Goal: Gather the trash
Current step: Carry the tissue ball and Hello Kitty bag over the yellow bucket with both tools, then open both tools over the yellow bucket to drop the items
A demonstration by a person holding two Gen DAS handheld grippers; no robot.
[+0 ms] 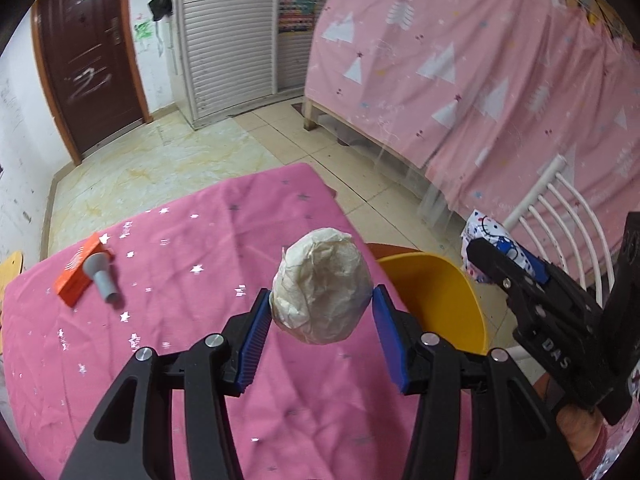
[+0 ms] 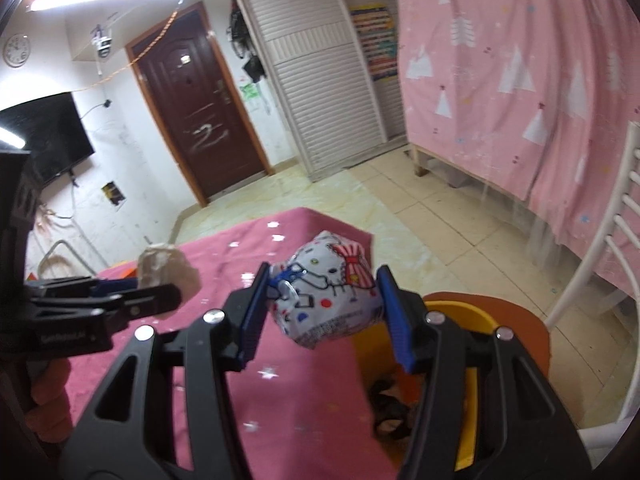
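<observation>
My left gripper (image 1: 320,308) is shut on a crumpled white paper ball (image 1: 322,286), held above the pink-clothed table (image 1: 180,280) near its right edge. My right gripper (image 2: 322,304) is shut on a crumpled printed cartoon wrapper (image 2: 326,294), held above the table edge beside a yellow bin (image 2: 468,400). In the left wrist view the bin (image 1: 436,300) is just right of the paper ball, and the right gripper (image 1: 532,280) with the wrapper (image 1: 486,240) is beyond it. In the right wrist view the left gripper (image 2: 152,292) and paper ball (image 2: 168,268) are at left.
An orange box (image 1: 78,274) and a grey funnel-shaped piece (image 1: 100,276) lie on the table's far left. Dark trash (image 2: 390,408) lies inside the bin, which sits on an orange stool (image 2: 520,324). A white chair (image 1: 560,216) and a pink bed curtain (image 1: 480,60) stand to the right.
</observation>
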